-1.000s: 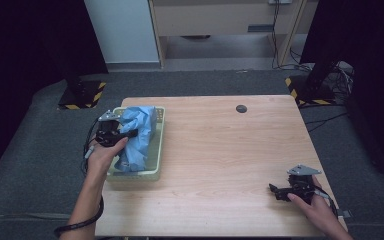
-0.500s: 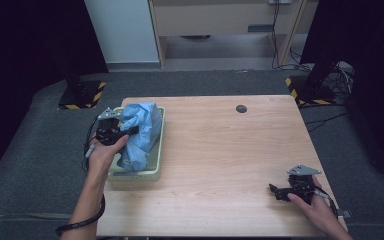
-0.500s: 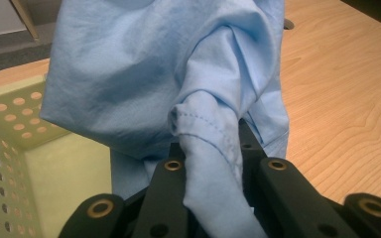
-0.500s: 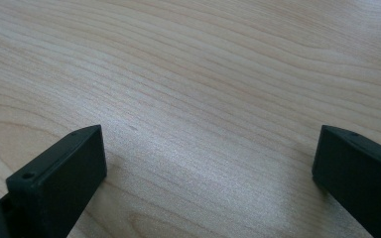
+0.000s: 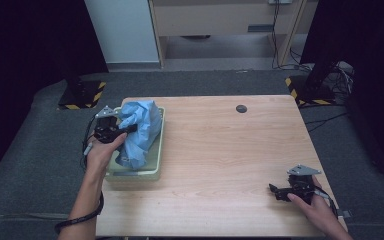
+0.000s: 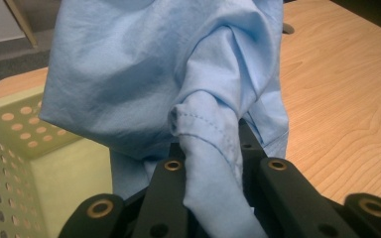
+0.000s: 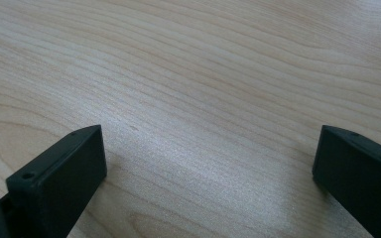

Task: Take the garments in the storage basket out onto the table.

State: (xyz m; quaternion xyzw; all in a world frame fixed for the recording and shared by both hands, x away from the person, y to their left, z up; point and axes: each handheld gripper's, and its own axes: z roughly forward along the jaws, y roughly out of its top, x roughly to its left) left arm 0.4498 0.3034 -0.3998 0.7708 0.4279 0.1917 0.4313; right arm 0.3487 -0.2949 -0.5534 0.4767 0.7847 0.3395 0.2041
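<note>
A: Two grippers on the table, well apart. The left gripper (image 5: pixel 125 131) sits at about nine o'clock on the tabletop, right at the basket (image 5: pixel 130 172).

B: Is it holding anything?

A: Yes. Its jaws are clamped on a bunched fold of the blue cloth (image 5: pixel 139 131). In the left gripper view a stitched edge of the cloth (image 6: pixel 144 74) runs down between the two black jaws, and the rest hangs ahead of them in a loose mass.

B: Where is the cloth in relation to the basket?

A: Partly in it, partly raised above it. The top of the bundle stands higher than the rim, while the lower end rests inside. The pale green basket (image 6: pixel 34 163), with holes in its wall, lies at about eight o'clock in the left gripper view.

B: And the other hand?

A: The right gripper (image 5: pixel 280 191) rests at about five o'clock on the table (image 5: pixel 220 150), near the front right corner. Its jaws stand wide apart with nothing between them, low over bare wood (image 7: pixel 203 99).

B: Anything else on the tabletop?

A: A small dark round disc (image 5: pixel 241 108) at roughly twelve o'clock, near the far edge.
</note>
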